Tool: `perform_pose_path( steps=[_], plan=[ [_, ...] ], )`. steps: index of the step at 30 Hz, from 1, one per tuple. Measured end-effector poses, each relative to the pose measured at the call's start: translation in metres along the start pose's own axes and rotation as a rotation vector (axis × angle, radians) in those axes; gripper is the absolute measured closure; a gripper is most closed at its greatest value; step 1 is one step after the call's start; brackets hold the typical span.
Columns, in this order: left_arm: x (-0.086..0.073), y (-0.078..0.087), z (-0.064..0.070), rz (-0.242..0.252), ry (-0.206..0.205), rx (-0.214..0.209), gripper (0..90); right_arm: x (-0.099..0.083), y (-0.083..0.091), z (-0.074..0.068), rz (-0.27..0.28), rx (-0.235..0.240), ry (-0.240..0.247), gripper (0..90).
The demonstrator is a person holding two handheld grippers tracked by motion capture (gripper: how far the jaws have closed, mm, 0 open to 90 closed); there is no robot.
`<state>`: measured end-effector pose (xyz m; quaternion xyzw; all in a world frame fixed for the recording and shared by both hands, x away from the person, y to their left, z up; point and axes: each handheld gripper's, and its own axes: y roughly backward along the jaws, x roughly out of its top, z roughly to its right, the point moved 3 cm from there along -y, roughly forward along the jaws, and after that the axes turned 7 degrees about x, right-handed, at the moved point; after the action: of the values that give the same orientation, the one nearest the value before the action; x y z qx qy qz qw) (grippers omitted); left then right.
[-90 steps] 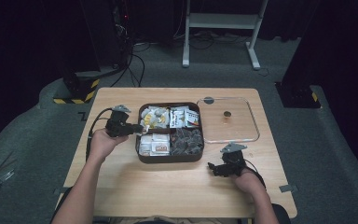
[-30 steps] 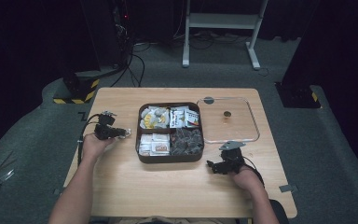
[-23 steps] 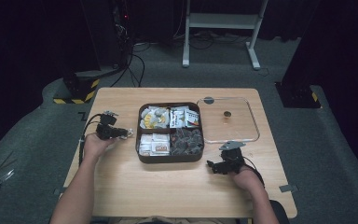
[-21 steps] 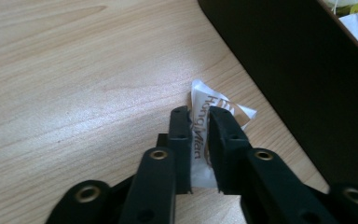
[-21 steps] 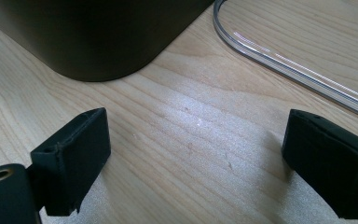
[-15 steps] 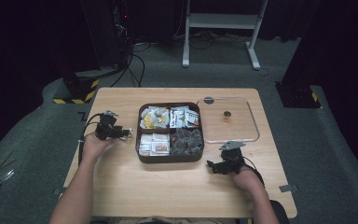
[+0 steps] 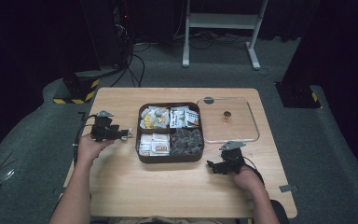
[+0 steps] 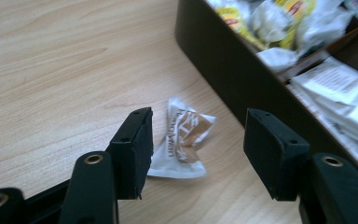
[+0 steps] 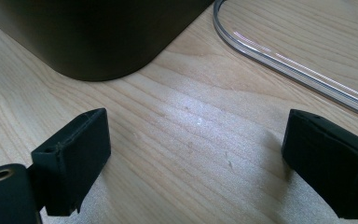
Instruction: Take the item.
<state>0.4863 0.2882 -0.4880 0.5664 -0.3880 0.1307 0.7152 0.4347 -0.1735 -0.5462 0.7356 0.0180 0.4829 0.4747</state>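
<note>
Wooden table (image 7: 121,186), high view: left gripper (image 7: 126,133) sits just left of the brown tray (image 7: 170,157); right gripper (image 7: 213,166) rests by the tray's near right corner, well away from the sachet. Left gripper view: jaws open, empty; sachet (image 8: 182,138) lies flat just ahead between them, beside the tray wall, long axis running away from the camera. Right gripper view: jaws wide apart over bare wood, clear lid (image 9: 284,65) beyond.

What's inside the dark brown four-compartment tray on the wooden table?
The dark brown four-compartment tray holds yellow-and-white wrapped packets, printed white sachets, flat white packets and dark wrapped pieces. Anything beneath those top layers is covered.
</note>
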Motion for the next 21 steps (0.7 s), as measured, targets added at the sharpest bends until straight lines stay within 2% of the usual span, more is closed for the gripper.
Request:
perform_pose_path(
  steps=[2, 4, 9, 11, 21],
  plan=[
    [-0.003, 0.008, 0.0, 0.017, -0.009, 0.022, 41.0, 0.0, 0.0, 0.0, 0.0, 0.0, -0.002, 7.9],
    [-0.005, 0.01, 0.0, 0.015, -0.006, 0.02, 40.3, 0.0, 0.0, 0.0, 0.0, 0.0, -0.002, 7.9],
    [-0.014, 0.018, -0.004, 0.013, -0.007, 0.05, 40.0, 0.0, 0.0, 0.0, 0.0, 0.001, -0.003, 7.8],
    [-0.018, 0.023, -0.009, 0.031, 0.012, 0.055, 38.5, 0.0, 0.0, 0.0, 0.0, 0.0, -0.002, 7.8],
    [-0.036, 0.024, -0.026, 0.031, 0.039, 0.09, 35.1, 0.0, 0.0, 0.0, -0.001, 0.0, -0.001, 7.7]
  ],
)
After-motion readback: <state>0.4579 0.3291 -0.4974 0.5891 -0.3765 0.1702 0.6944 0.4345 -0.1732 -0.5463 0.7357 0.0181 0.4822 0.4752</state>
